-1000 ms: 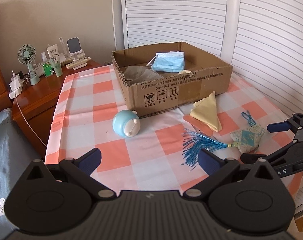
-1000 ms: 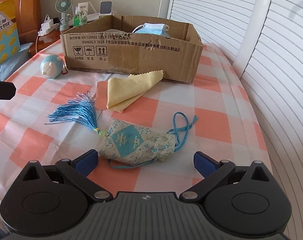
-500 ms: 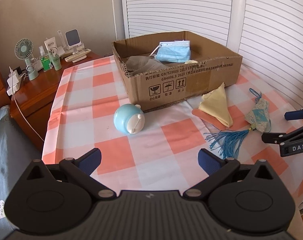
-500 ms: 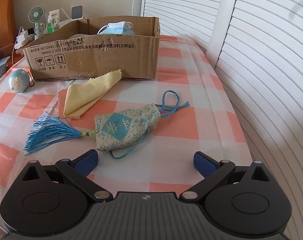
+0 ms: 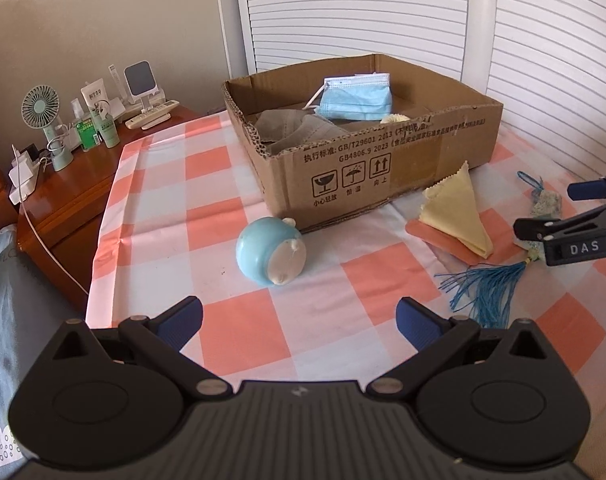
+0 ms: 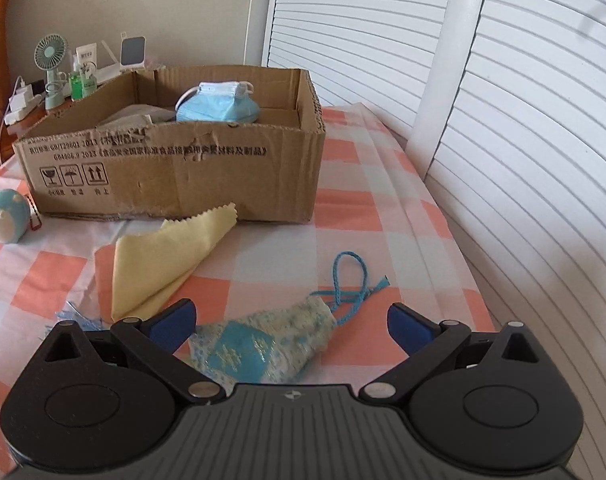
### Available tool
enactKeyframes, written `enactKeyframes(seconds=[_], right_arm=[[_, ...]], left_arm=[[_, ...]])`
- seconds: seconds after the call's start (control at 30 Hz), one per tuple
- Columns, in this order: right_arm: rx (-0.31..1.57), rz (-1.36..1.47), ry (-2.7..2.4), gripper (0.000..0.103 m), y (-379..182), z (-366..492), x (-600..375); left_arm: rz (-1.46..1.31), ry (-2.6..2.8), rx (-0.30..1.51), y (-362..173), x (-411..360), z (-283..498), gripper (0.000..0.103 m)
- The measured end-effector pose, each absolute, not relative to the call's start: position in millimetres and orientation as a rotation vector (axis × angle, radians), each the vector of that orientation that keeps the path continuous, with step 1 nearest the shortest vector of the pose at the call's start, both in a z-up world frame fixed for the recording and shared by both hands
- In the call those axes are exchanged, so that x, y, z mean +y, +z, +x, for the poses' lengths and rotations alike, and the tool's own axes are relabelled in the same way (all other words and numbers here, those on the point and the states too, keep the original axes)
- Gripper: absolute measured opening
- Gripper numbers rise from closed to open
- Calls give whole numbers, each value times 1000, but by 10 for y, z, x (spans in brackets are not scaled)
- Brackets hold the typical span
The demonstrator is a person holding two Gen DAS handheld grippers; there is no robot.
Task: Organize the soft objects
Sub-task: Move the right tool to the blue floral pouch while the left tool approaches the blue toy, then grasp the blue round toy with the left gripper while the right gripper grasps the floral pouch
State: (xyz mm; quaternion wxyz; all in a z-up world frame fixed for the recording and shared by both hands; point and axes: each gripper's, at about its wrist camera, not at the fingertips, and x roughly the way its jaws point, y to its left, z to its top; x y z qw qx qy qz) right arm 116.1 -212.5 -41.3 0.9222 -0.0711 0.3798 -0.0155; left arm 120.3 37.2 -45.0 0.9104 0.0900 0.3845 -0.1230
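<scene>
A patterned blue sachet (image 6: pixel 263 346) with a blue tassel (image 5: pixel 489 292) and cord loop (image 6: pixel 353 280) lies on the checked cloth, between the open fingers of my right gripper (image 6: pixel 291 320). A folded yellow cloth (image 6: pixel 163 260) lies to its left, in front of the cardboard box (image 6: pixel 183 172), which holds a blue face mask (image 6: pixel 219 104) and grey cloths (image 5: pixel 299 130). A blue round toy (image 5: pixel 269 256) lies ahead of my open, empty left gripper (image 5: pixel 299 320). The right gripper also shows in the left wrist view (image 5: pixel 559 210), over the sachet.
A wooden side table (image 5: pixel 63 196) at the left holds a small fan (image 5: pixel 43 120), bottles and a charger with a white cable. White louvred doors (image 6: pixel 523 140) stand close behind and to the right of the table. The table edge is near on the left.
My right gripper has moved forward and down so the sachet now lies between its open fingers. My left gripper has drawn back and swung left; the toy is now centred.
</scene>
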Motion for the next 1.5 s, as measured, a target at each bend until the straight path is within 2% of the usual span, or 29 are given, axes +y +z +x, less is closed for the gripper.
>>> enactKeyframes(seconds=[0.27,0.53,0.73,0.97,1.03,1.1,1.17,1.27,1.33,1.4,1.47,1.5], right_arm=[[830,-101,-15,103,-503,911,-2398],[821,-87,-1,103,-523,868,-2403],[811,-80,3,103,-531,872,-2404],[798,-78,7,103,-539,844,-2412],[796,-78,8,103,-537,834,-2414],[795,-78,8,103,-538,832,-2413],[794,-78,8,103,-540,830,-2414],[798,-83,14,103,-534,829,-2401],[801,-85,21,102,-529,833,-2384],[799,-93,36,95,-520,837,-2350],[793,-105,61,84,-502,844,-2302],[789,-108,81,82,-487,854,-2271]], left_arm=[[121,-290,870,-739,484,1438,103],[105,-316,759,-818,524,1509,103],[111,-325,771,-799,507,1716,102],[120,-315,707,-642,530,1750,97],[124,-318,702,-611,529,1762,91],[130,-328,712,-608,521,1776,74],[138,-340,723,-621,508,1783,67],[145,-350,733,-636,481,1775,50],[150,-351,731,-633,465,1759,48],[145,-361,735,-627,464,1745,48],[147,-366,737,-624,455,1733,48],[147,-368,737,-624,451,1727,48]])
